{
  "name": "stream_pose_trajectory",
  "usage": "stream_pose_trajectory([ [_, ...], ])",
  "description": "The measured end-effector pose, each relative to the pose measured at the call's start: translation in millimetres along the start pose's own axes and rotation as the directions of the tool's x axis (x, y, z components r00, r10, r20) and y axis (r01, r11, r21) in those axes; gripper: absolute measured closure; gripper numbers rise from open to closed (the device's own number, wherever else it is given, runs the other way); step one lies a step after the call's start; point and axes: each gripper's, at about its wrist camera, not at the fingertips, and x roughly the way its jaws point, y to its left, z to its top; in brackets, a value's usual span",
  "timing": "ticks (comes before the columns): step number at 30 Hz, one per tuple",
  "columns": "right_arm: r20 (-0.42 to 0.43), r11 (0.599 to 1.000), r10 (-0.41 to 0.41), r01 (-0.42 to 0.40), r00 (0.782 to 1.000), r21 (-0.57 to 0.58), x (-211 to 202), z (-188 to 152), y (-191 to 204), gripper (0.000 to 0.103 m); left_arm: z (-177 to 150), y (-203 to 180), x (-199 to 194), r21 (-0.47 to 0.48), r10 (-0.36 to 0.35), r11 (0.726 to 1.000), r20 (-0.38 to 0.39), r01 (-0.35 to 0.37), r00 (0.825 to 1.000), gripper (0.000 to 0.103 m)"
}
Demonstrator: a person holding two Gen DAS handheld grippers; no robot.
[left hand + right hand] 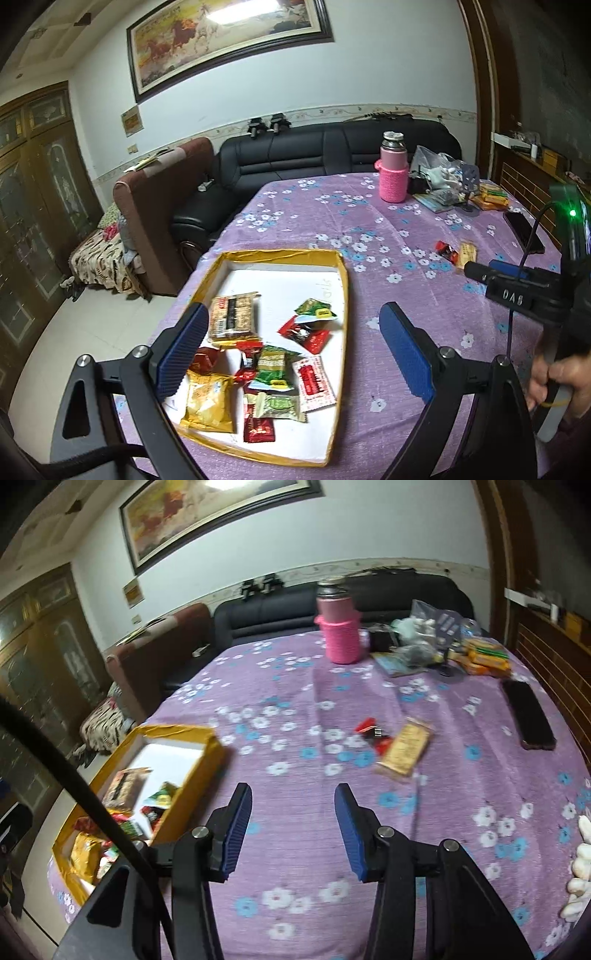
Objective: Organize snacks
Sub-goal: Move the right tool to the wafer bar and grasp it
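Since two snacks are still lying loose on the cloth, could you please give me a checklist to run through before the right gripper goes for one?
1. Right gripper jaws apart and holding nothing: ok.
2. Left gripper jaws apart, holding nothing: ok.
3. Tan snack packet flat on the tablecloth, nothing on top of it: ok.
4. Small red snack apart from the tan packet: not ok, they touch.
5. Bare floor left in the box: ok, at the far end.
6. Black phone clear of the packet: ok.
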Motion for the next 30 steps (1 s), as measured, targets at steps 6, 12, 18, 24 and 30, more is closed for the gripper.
stream_pose_trajectory([
  [6, -0.030, 0.994, -0.045, 0.048, 0.999, 0.099, 8.5, 3.4, -49.9, 0.056, -2.4, -4.6, 13.0, -0.024, -0.133, 0.991, -0.048, 0.132, 0.990, 0.010],
  [12, -0.079, 0.962, -0.059, 0.078, 0.995, 0.260, 22.2, 2.1, -105.5, 0.056, -7.7, -20.9, 30.0, -0.038, -0.282, 0.959, -0.112, 0.280, 0.953, 0.010],
  [18, -0.113, 0.953, -0.065, 0.095, 0.992, 0.289, 41.9, 5.0, -117.8, 0.056, -14.6, -31.7, 52.5, -0.086, -0.377, 0.926, -0.180, 0.367, 0.909, 0.010],
  [24, -0.148, 0.950, -0.096, 0.135, 0.984, 0.281, 74.3, 18.8, -120.5, 0.056, -21.1, -41.9, 66.9, -0.107, -0.434, 0.901, -0.220, 0.420, 0.874, 0.010],
  [30, -0.186, 0.939, -0.144, 0.194, 0.972, 0.284, 111.9, 36.2, -120.8, 0.056, -23.2, -45.1, 74.6, -0.123, -0.455, 0.890, -0.237, 0.438, 0.858, 0.010],
])
